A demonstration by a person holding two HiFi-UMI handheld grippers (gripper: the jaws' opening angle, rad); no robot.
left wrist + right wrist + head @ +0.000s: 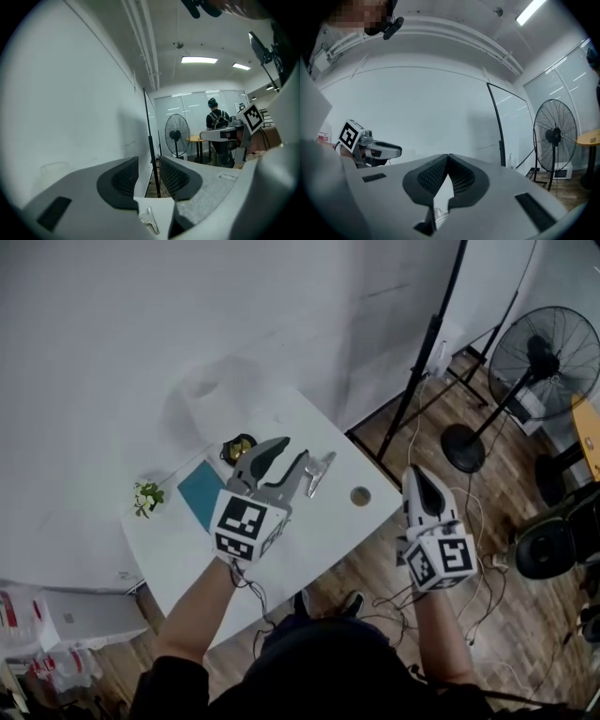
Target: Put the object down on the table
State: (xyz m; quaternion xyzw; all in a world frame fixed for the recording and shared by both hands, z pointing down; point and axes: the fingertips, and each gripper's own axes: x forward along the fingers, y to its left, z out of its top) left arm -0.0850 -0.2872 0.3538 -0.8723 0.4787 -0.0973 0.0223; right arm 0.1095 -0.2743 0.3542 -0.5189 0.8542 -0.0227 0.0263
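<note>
Object: a small metal clip [319, 472], lying on the white table [309, 531] just beside the left gripper [294, 450]; whether they touch cannot be told.

Handling, as judged: light, rigid, smooth and apt to slip. Best taken across its flat body.

Left gripper: jaws apart, nothing between them. Right gripper [414, 474]: jaws together, empty, held off the table edge.

Surroundings: a round disc [360, 495] near, a teal book [201, 493] and a small plant [145, 497] further left. None obstructs.

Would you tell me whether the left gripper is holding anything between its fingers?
No, the left gripper has its fingers apart, and the gap is empty, with only a distant black pole showing through.
</note>
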